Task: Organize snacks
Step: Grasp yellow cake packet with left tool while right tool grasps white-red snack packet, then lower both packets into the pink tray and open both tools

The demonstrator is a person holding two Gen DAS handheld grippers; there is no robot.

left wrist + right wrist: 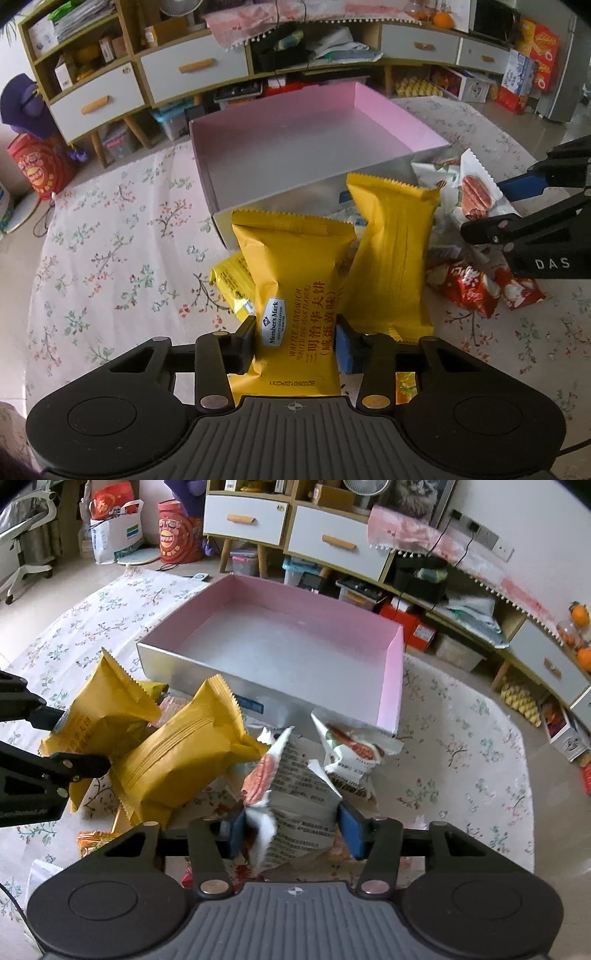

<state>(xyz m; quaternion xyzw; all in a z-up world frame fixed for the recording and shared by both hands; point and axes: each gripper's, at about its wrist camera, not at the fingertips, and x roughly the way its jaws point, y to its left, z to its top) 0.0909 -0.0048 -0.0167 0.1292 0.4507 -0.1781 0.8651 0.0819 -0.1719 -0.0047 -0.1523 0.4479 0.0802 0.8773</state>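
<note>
Two grippers [295,343] [291,829], one packet [291,295] [295,797] each.

A: How many yellow packs?
B: Three: one [291,295] between the left jaws, one [391,254] just right of them, one [231,280] just left.
A: White packs?
B: Two: one [299,805] between the right jaws, another [351,753] just ahead.
A: Boxes?
B: One pink box [391,679].

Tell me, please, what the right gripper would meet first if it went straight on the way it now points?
Probably the white nut packet lying just ahead of the white packet that the right gripper is clamped on. Behind it stands the near wall of the pink box. Depth is hard to judge here, so height may change this.
</note>
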